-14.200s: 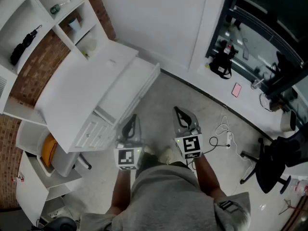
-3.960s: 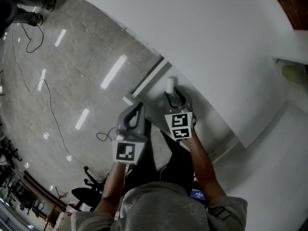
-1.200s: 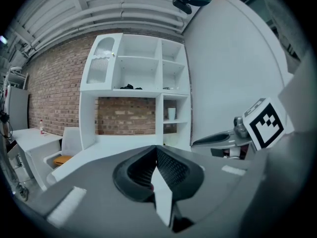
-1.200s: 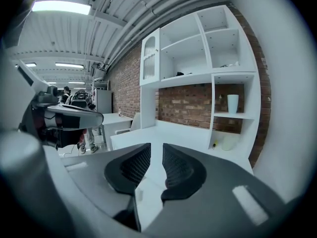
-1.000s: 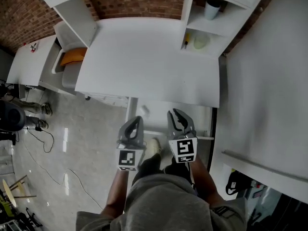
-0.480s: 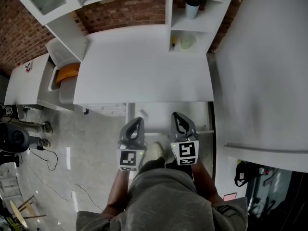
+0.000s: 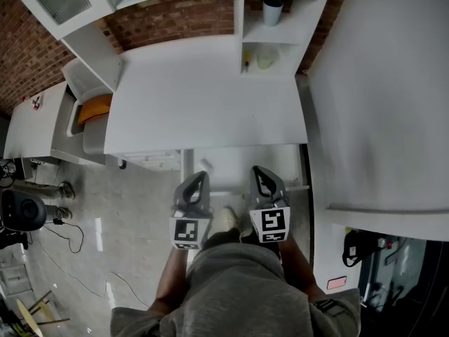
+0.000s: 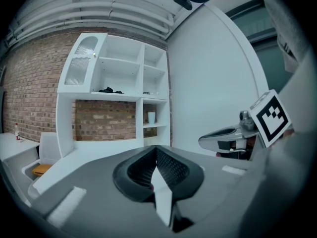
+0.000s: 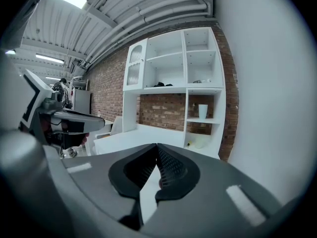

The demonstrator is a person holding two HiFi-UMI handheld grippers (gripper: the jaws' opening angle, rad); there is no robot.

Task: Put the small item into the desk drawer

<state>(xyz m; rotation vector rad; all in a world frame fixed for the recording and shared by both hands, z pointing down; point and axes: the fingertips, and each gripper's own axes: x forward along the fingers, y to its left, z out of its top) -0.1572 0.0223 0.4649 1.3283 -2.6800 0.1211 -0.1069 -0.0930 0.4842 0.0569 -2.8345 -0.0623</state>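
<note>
Your right gripper (image 7: pixel 260 172) has clenched empty since a second ago, your left gripper (image 7: pixel 200 177) is clenched empty too, so probably push the open desk drawer (image 7: pixel 231 164) shut next.

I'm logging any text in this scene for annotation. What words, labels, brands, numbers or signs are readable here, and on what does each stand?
No readable word, number or brand in any view.
left tool: its cube carries a black-and-white square pattern, no letters.
right tool: the same kind of pattern on its cube, no letters.
pink object at the lower right: too small to tell whether it bears print.
</note>
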